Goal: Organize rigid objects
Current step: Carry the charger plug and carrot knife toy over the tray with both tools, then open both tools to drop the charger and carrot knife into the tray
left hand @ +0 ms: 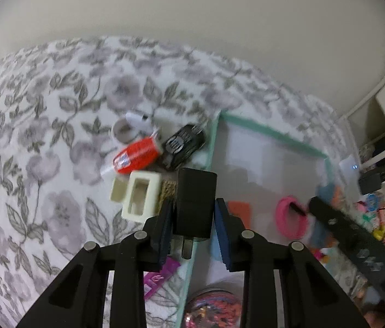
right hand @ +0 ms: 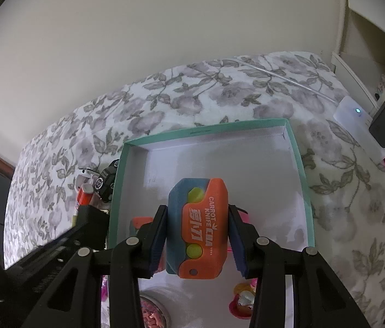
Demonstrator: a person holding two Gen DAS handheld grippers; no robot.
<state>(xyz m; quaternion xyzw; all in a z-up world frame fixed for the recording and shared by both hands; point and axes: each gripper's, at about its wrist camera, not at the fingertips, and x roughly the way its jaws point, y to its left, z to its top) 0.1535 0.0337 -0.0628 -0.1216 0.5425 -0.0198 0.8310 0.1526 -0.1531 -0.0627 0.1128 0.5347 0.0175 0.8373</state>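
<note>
Carrying the black plug adapter (left hand: 195, 205) in your left tongs (left hand: 193, 213), you have it clamped between the blue pads with its prongs pointing back toward you; in the left wrist view it hangs right over the teal rim of the box lid (left hand: 247, 125), beside the cream plastic holder (left hand: 140, 196), the red tube (left hand: 137, 157) and the black toy car (left hand: 182, 146) lying on the floral bedspread (left hand: 42, 136). Shift it fully past that rim before you lower, so it lands on the white floor of the lid rather than tipping off the edge

From the right wrist view, your right tongs (right hand: 197, 232) grip the orange and blue carrot knife toy (right hand: 197, 229) by its sides, low over the near half of the lid (right hand: 299, 180). Set it flat against a wall, clear of the pink hair tie (left hand: 292, 217), and leave the far corner free for the adapter, since both hands crowd the same end
</note>
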